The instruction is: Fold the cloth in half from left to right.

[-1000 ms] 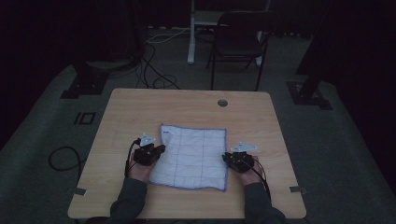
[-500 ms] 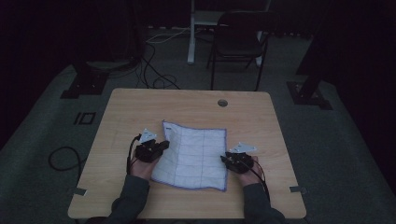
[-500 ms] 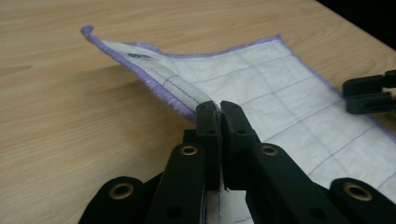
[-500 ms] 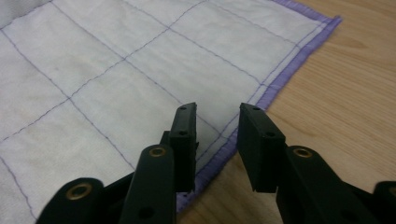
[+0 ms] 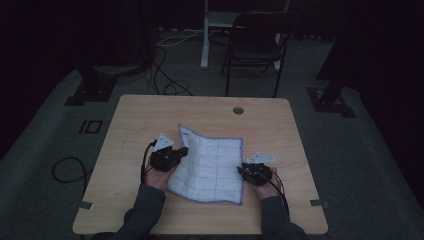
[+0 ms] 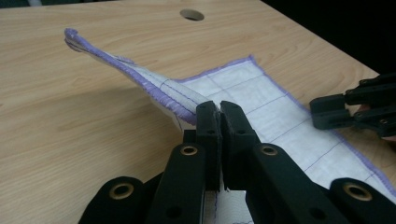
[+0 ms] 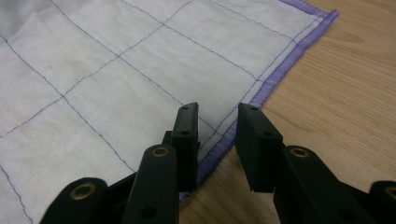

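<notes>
Lying near the middle of the counter (image 5: 150, 120), slightly toward its near edge, is a white cloth (image 5: 210, 165) with purple stitched grid lines and a purple hem. Most of the cloth rests flat on the wooden surface.

Left hand-held gripper (image 6: 219, 109): clenched on the left hem of the cloth. In the left gripper view the two black jaws stand pressed together with the purple hem caught between them. From the grip, the hem rises off the counter and runs away toward the far left corner of the cloth, which hangs clear of the wood with its tip curled over. In the high view this hand-held gripper sits at the left edge of the cloth, and the far left corner of the cloth is visibly raised.

Right hand-held gripper (image 7: 217, 126): released. Its jaws have just been opening; they stand apart with a clear gap. The left jaw is over the white fabric, the right jaw over the bare wood, and the purple hem of the cloth runs beneath the gap. The pads do not press on the cloth. In the high view this hand-held gripper (image 5: 245, 172) sits at the right edge of the cloth, near its near right corner.

A round cable hole (image 5: 238, 110) lies in the counter near its far edge.
</notes>
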Demonstrator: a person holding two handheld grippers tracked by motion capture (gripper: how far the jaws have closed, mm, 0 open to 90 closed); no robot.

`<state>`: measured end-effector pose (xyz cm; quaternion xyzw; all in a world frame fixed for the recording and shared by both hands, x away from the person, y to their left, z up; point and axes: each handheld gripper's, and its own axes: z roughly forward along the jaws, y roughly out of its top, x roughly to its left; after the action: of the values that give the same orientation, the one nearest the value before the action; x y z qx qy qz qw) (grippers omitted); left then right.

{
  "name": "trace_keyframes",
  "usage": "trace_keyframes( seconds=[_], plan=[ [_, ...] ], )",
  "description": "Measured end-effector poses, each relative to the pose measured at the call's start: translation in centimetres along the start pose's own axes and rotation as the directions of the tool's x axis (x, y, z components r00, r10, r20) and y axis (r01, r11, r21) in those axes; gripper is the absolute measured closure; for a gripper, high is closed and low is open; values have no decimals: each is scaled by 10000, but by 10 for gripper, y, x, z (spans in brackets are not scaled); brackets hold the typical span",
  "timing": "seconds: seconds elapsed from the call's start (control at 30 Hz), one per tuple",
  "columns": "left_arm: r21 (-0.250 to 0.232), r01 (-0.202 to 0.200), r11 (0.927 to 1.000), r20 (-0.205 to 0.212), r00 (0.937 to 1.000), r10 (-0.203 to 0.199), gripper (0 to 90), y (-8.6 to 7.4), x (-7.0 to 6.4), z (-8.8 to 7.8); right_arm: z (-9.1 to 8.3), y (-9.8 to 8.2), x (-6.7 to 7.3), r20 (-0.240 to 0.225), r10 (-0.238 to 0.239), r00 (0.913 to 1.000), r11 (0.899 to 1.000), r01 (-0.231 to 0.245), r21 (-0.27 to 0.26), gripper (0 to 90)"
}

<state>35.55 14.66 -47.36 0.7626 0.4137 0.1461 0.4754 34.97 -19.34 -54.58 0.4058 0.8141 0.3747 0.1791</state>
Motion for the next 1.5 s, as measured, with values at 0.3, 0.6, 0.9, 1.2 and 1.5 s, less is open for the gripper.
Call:
trace_keyframes(
  seconds=[0.3, 0.6, 0.9, 1.2, 1.5],
  plan=[
    [-185, -105, 9998, 285, 9995, 110, 877, 9, -9, 2, 0, 0, 0, -23, 48, 10000, 10000, -48, 7, 699],
    [-271, -239, 9993, 626, 9977, 255, 877, 17, -21, 9, 0, 0, -1, -17, 57, 10000, 10000, -57, 7, 695],
    [-283, -342, 9990, 914, 9951, 366, 877, 23, -31, 19, 0, -1, -1, -13, 62, 10000, 10000, -62, -10, 695],
    [-258, -346, 9991, 1038, 9939, 371, 877, 25, -34, 29, 0, -1, -1, -21, 69, 10000, 10000, -69, -21, 696],
    [-156, -256, 9996, 1154, 9929, 272, 877, 24, -36, 37, 0, -1, -1, -26, 73, 10000, 10000, -73, -10, 695]
  ],
)
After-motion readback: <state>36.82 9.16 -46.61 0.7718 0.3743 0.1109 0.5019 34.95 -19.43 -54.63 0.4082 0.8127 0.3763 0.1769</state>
